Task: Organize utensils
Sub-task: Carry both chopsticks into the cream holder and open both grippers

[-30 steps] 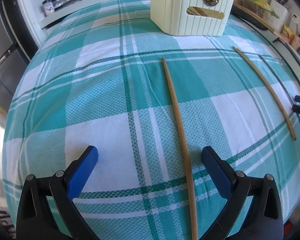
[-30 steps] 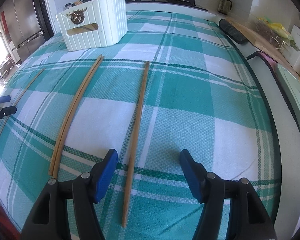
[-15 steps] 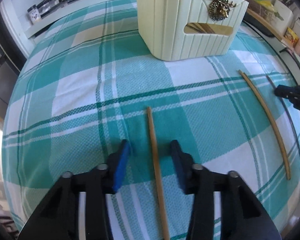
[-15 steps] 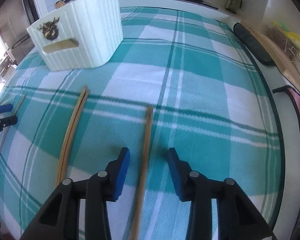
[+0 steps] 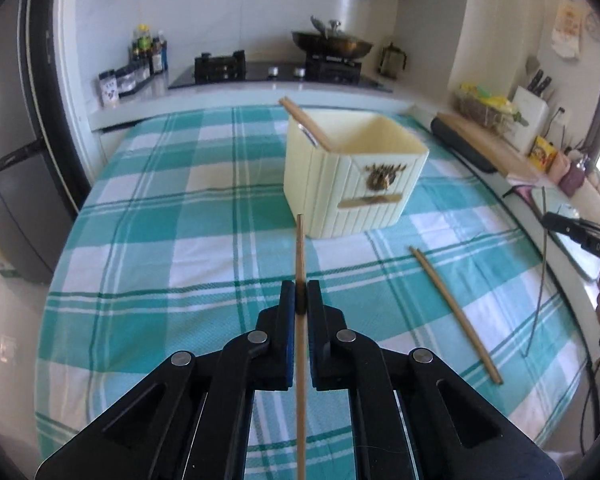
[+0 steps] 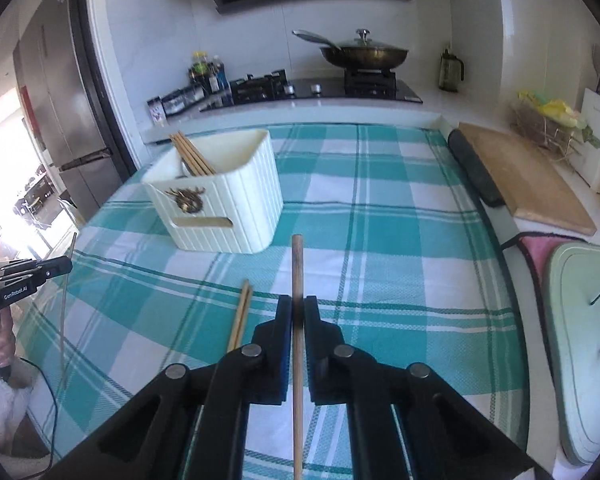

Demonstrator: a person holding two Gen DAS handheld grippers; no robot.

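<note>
Both grippers — left, right — clamp one chopstick each; cream holder ahead, spare pair between.

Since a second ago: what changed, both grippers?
Both jaws have just been closing. Left gripper clamped one chopstick, right gripper another chopstick; both lifted off the cloth. Holder and the loose pair stayed put.

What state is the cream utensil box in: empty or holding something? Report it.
Holding something. Wooden chopsticks stand slanted inside the cream utensil box, their ends poking above its rim.
</note>
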